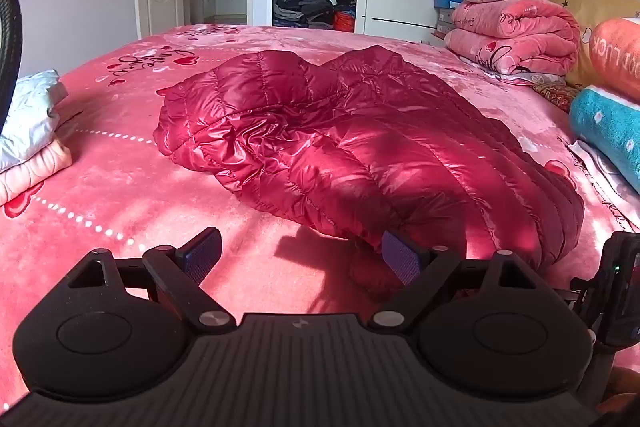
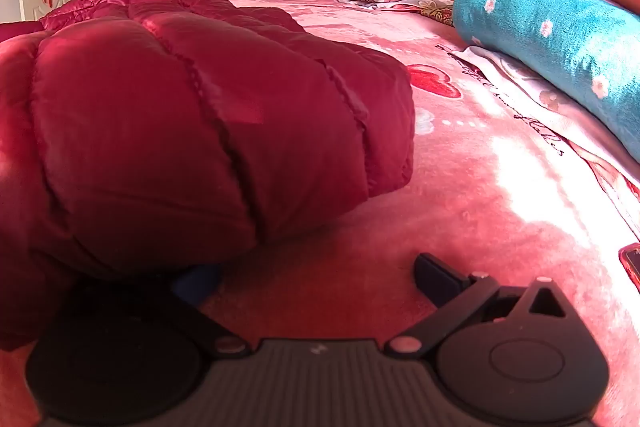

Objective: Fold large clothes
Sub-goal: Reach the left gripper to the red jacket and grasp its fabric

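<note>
A shiny dark red quilted down jacket lies crumpled on the pink bed cover. My left gripper is open just above the cover, near the jacket's near edge; its right finger touches the jacket's hem. In the right wrist view the jacket fills the left half. My right gripper is open and low on the cover at the jacket's near corner. Its left finger sits under the jacket's edge, mostly hidden; its right finger is free over the cover.
Folded pink blankets and a floral pillow are stacked at the back right. Orange and teal rolls lie along the right side. Folded pale clothes sit at the left. A red phone lies at the right edge. An open wardrobe stands beyond the bed.
</note>
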